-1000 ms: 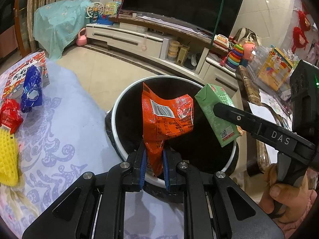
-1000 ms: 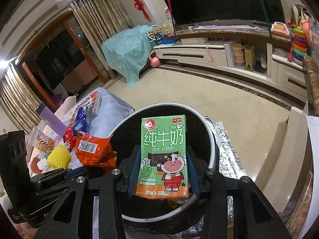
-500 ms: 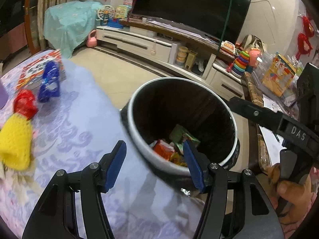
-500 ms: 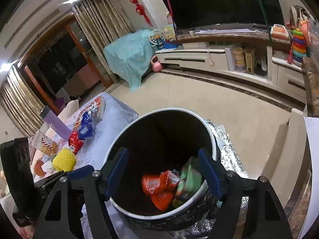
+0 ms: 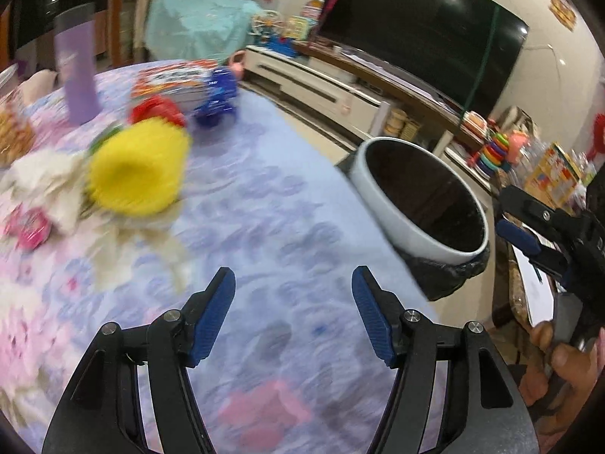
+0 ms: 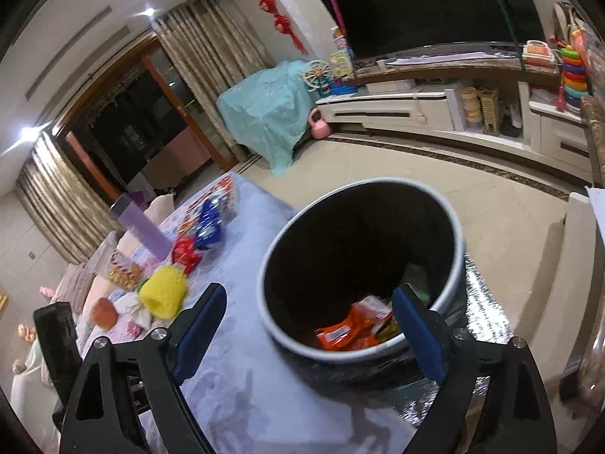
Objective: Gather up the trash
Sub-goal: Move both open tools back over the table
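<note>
A white-rimmed bin (image 6: 458, 234) with a black liner stands at the table's edge. An orange snack wrapper (image 6: 344, 335) and a blurred green milk carton (image 6: 416, 283) lie at its bottom. My right gripper (image 6: 309, 293) hovers over the bin's near rim, its jaws opening and nothing between them. In the left wrist view the bin (image 5: 416, 234) is off to the right. There my left gripper (image 5: 293, 283) hangs over bare tablecloth, jaws opening and empty. Further left lie a yellow foam net (image 5: 136, 166), a red wrapper (image 5: 155, 108) and a blue wrapper (image 5: 217, 98).
A purple bottle (image 5: 77, 72) stands at the table's far left, behind a red printed box (image 5: 170, 79). White tissue (image 5: 45, 178) and a pink packet (image 5: 26, 223) lie near the net. A flowered cloth (image 5: 264, 208) covers the table. Silver foil (image 6: 480, 302) lies beside the bin.
Both grippers opened and let go; the orange wrapper and the green carton dropped into the bin. My left gripper swung left over the table. The right one drew back a little.
</note>
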A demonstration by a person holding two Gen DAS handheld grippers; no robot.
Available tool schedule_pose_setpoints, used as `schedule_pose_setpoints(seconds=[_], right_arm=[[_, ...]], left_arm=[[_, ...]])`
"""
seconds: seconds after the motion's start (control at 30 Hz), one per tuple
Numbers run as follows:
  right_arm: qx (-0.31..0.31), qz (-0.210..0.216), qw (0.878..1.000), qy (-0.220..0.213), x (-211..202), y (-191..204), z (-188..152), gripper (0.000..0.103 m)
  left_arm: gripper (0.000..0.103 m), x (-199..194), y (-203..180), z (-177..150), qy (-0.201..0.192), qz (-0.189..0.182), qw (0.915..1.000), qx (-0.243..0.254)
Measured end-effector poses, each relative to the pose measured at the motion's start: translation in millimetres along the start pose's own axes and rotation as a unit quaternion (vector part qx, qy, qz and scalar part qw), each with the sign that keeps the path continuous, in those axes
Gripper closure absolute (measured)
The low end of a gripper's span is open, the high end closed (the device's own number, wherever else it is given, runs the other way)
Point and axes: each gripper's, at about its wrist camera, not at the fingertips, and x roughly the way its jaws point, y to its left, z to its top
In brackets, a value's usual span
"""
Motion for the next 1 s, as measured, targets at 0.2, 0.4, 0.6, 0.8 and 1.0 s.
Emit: schedule_pose_setpoints(seconds=[0.2, 0.4, 0.6, 0.8, 1.0], right_arm=[[-0.023, 0.020, 0.999, 0.022, 9.8, 32.2, -21.1, 0.010], [-0.046, 0.046, 0.997, 0.041, 21.7, 60.1, -43.6, 0.010], [-0.060, 0.053, 0.995, 0.062, 37.7, 81.7, -65.3, 0.010], [-0.084, 0.052, 0.993, 0.060, 47.1, 104.0, -79.4, 0.010], [-0.092, 0.049, 0.992, 0.075, 63.2, 119.1, -85.6, 0.010]], left_arm=[[0.038, -19.2, 38.5, -16.2, -0.008, 0.023, 0.9991, -0.036], [0.037, -33.1, 69.1, -31.1, -0.010, 0.042, 0.9966, -0.070], [0.037, -45.9, 100.6, -43.5, -0.014, 0.055, 0.9926, -0.107], [0.037, -53.1, 128.7, -50.5, -0.022, 0.070, 0.9892, -0.127], [0.037, -56.2, 151.7, -53.9, -0.024, 0.079, 0.9861, -0.144]])
